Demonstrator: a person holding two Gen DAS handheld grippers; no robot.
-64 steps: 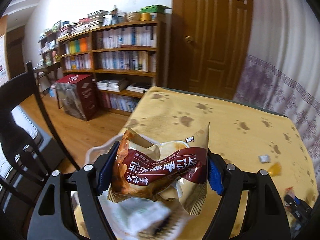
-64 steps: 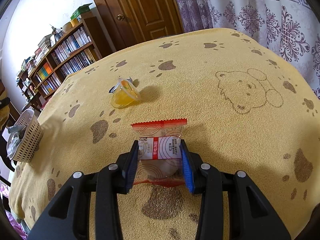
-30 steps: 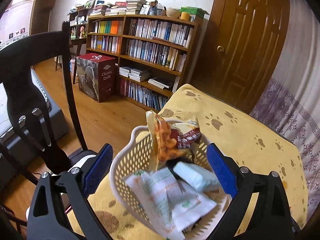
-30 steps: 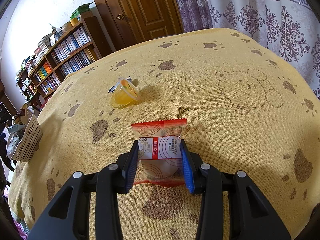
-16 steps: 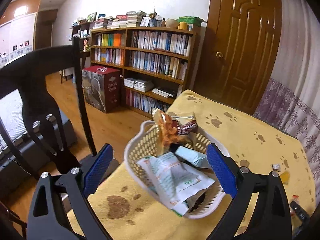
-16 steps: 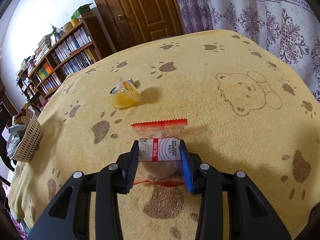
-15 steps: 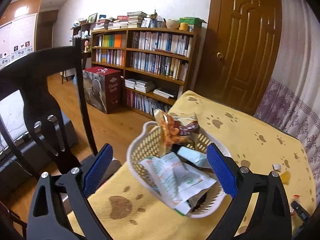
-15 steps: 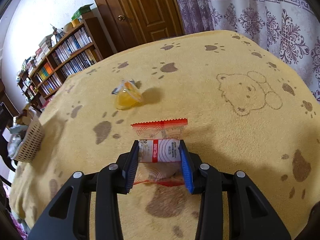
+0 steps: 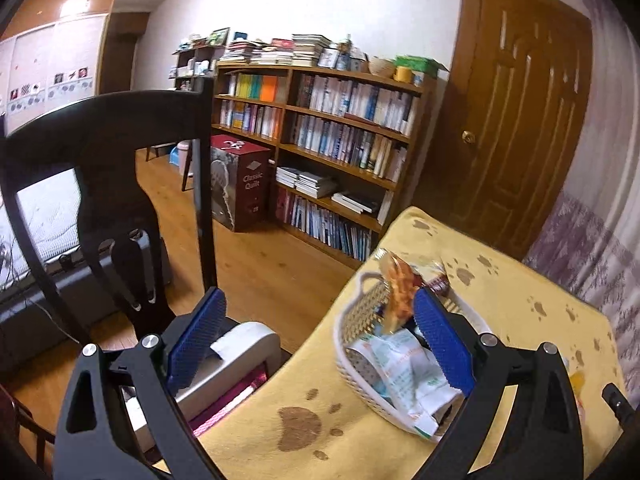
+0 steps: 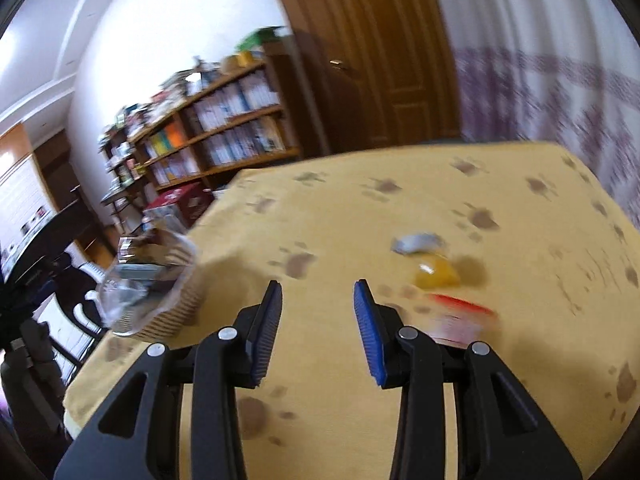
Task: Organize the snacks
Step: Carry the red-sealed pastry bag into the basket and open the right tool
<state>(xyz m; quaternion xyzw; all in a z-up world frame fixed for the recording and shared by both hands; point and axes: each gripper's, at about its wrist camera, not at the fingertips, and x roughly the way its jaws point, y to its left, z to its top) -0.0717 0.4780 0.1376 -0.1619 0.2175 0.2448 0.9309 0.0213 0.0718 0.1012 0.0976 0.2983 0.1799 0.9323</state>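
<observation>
The left tongs (image 9: 318, 338) stand wide open and empty, their blue pads spread well apart, held off the near corner of the worktop (image 9: 520, 304), which is covered in a yellow cloth printed with brown paw marks. A white woven basket (image 9: 360, 312) sits near that corner, partly behind the right-hand pad, and is heaped with snack packets: an orange-brown packet (image 9: 398, 288) stands upright at its far side and a pale green-and-white packet (image 9: 404, 364) lies across the front, spilling over the rim. Beyond the worktop edge stand a dark wooden chair (image 9: 120, 184), a long bookshelf (image 9: 332, 128) and a brown door (image 9: 516, 120). The right wrist view is blurred. The right tongs (image 10: 318, 292) are also open with nothing between the pads, raised above the cloth. To their right on the worktop lie an orange jelly cup (image 10: 436, 274) with a silvery lid and, just beside it toward the camera, a red-and-white snack packet (image 10: 460, 316) lying flat. The basket (image 10: 168, 296) shows at the left edge of the worktop, well apart from those two snacks.
</observation>
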